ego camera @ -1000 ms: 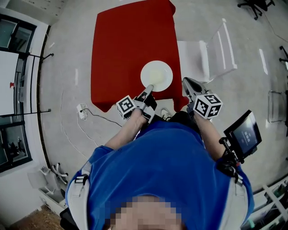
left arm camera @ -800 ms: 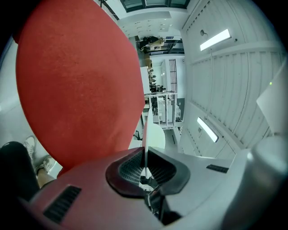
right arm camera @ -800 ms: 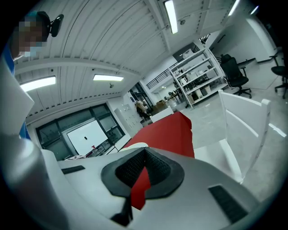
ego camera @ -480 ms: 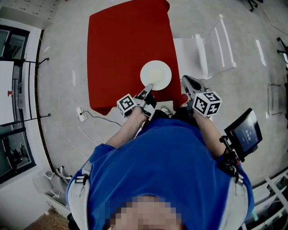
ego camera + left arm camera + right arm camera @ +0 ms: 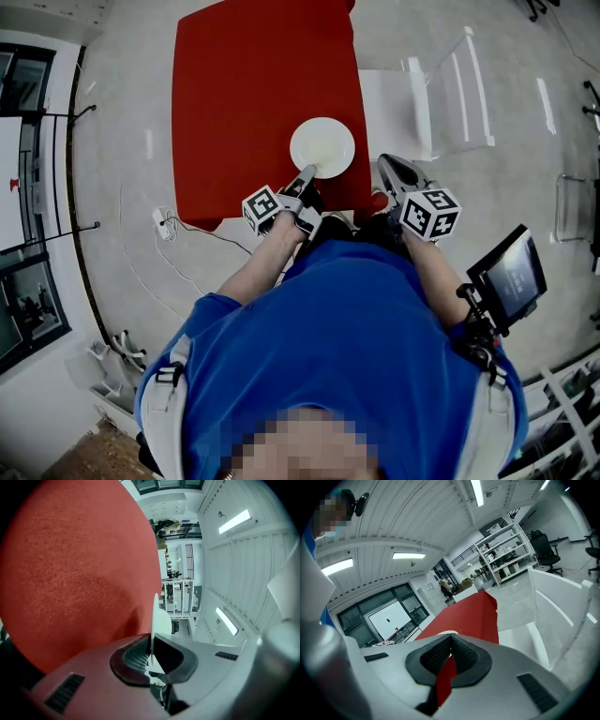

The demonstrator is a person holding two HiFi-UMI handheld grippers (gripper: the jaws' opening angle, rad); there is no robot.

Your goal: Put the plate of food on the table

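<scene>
My left gripper [image 5: 307, 174] pinches the white plate's [image 5: 323, 145] rim near the red table's [image 5: 244, 94] near edge; right gripper [image 5: 384, 165] fingers pressed together, empty; plate contents indistinct.

I cannot tell what is on the plate [image 5: 322, 147]: pale, too small. Left gripper view shows it edge-on only. Table [image 5: 244, 94]: far edge cut off in head view.

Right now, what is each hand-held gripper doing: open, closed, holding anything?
Left hand-held gripper: closed on the plate rim.
Right hand-held gripper: closed, holding nothing.
</scene>
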